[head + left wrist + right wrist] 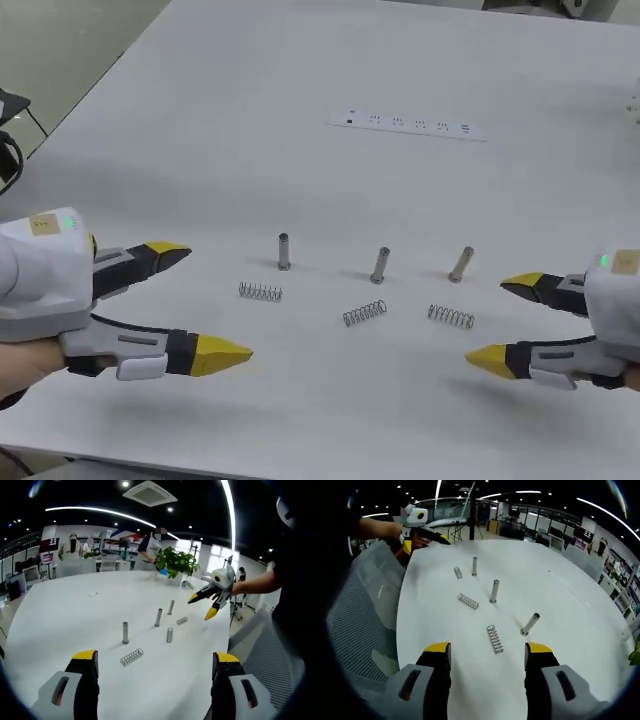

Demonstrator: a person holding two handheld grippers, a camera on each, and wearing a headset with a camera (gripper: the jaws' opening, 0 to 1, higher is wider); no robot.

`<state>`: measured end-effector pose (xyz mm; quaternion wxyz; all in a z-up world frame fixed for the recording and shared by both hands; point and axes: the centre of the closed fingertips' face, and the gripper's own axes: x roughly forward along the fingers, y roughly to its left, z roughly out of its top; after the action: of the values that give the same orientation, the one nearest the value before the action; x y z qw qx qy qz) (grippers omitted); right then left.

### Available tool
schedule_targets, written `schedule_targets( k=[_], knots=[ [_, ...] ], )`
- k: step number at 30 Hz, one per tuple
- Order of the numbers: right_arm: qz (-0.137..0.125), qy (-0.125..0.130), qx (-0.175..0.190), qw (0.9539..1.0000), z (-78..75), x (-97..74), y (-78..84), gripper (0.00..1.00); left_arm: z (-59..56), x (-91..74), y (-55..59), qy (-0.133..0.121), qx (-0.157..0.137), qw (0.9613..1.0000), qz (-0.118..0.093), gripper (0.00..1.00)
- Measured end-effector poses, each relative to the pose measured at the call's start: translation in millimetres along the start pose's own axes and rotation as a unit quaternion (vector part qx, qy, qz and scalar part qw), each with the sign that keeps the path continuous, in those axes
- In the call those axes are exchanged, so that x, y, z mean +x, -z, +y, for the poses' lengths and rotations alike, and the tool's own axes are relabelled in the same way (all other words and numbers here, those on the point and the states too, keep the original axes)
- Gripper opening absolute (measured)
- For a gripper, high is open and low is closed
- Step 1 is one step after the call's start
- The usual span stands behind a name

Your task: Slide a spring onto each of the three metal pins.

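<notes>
Three short metal pins stand on the white table: left pin (284, 251), middle pin (381, 264), right pin (461, 263). Before each lies a loose spring: left spring (260, 291), middle spring (364, 313), right spring (451, 317). My left gripper (207, 300) hovers open at the left, nearest the left spring (131, 656) and left pin (125, 632). My right gripper (505, 320) hovers open at the right, with the right spring (494, 639) and right pin (530, 624) just ahead of its yellow tips. Neither holds anything.
A white power strip (408, 125) lies flat farther back on the table. The table's front edge (300, 462) runs just below the grippers. A mesh chair (360, 625) stands by the table. People and a potted plant (175, 562) are beyond the far side.
</notes>
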<state>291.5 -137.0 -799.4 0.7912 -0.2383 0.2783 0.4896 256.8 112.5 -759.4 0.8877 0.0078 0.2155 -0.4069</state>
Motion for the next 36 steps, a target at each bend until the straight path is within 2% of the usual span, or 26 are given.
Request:
schedule_targets(
  k=[3,9,17,36],
  knots=[
    [-0.001,-0.010,-0.003,0.9999,3.8,-0.4,-0.8,0.58,-0.7,-0.1,-0.1,0.000,-0.001,1.0000,-0.003,0.91],
    [0.013,-0.022,-0.030,0.9992,8.8,0.6,4.0,0.56,-1.6,-0.8,0.7,0.001,0.000,1.0000,-0.001,0.91],
    [0.031,-0.040,-0.037,0.9980,13.4,5.1,7.4,0.52,-1.2,-1.7,-0.1,0.001,0.002,1.0000,0.002,0.91],
    [0.071,-0.062,-0.063,0.9936,-7.0,29.1,1.1,0.40,-2.0,-3.2,2.3,0.001,0.005,0.9999,0.009,0.89]
  ],
)
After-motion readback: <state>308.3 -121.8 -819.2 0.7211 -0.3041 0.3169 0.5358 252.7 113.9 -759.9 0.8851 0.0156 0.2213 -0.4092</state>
